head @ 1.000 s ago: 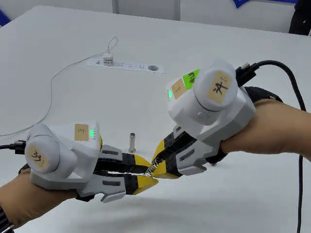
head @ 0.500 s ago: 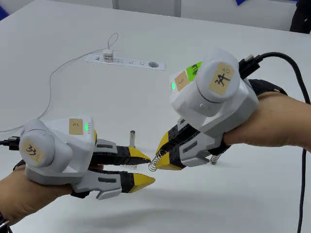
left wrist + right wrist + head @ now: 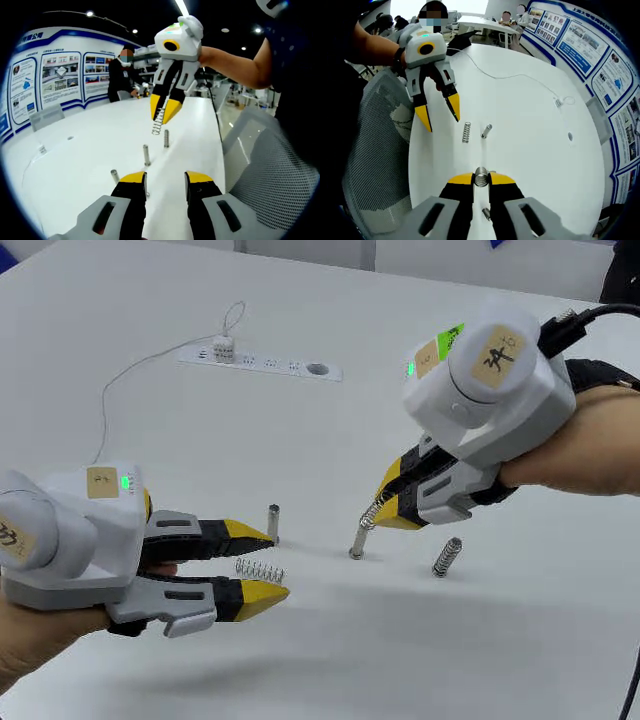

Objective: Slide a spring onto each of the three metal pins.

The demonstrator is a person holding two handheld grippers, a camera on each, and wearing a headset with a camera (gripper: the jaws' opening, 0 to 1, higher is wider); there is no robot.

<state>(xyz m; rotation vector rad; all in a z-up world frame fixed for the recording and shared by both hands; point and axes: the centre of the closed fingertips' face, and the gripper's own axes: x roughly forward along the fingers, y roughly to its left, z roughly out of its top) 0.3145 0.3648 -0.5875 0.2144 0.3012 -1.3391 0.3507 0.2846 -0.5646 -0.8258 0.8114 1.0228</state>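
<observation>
**Right jaws pinch a spring over the middle pin; left jaws gape with nothing in them**

The room is a large hall with a dark ceiling, strip lights [image 3: 182,7] and blue-and-white posters [image 3: 50,75] along one wall. A grey mesh chair [image 3: 270,170] stands at the edge of the broad white worktop [image 3: 470,640], which is plain and matt.

My right gripper [image 3: 385,512] hangs over the middle of it. Its jaws are almost closed and pinch a spring [image 3: 371,514] by its upper end. The coils dangle from the tips, with the free end just above the middle pin [image 3: 358,542]; I cannot tell whether they touch.

My left gripper [image 3: 277,565] sits low at the near left, jaws wide apart and holding nothing.

A white power strip [image 3: 262,365] lies far back, and a thin cable [image 3: 105,410] runs off from it to the left.

A bare pin [image 3: 273,523] stands upright just beyond my left gripper. A loose spring [image 3: 260,570] lies flat on the worktop near that pin. A third spring [image 3: 447,556] stands tilted to the right of the middle pin; whether a pin is inside it I cannot tell.
</observation>
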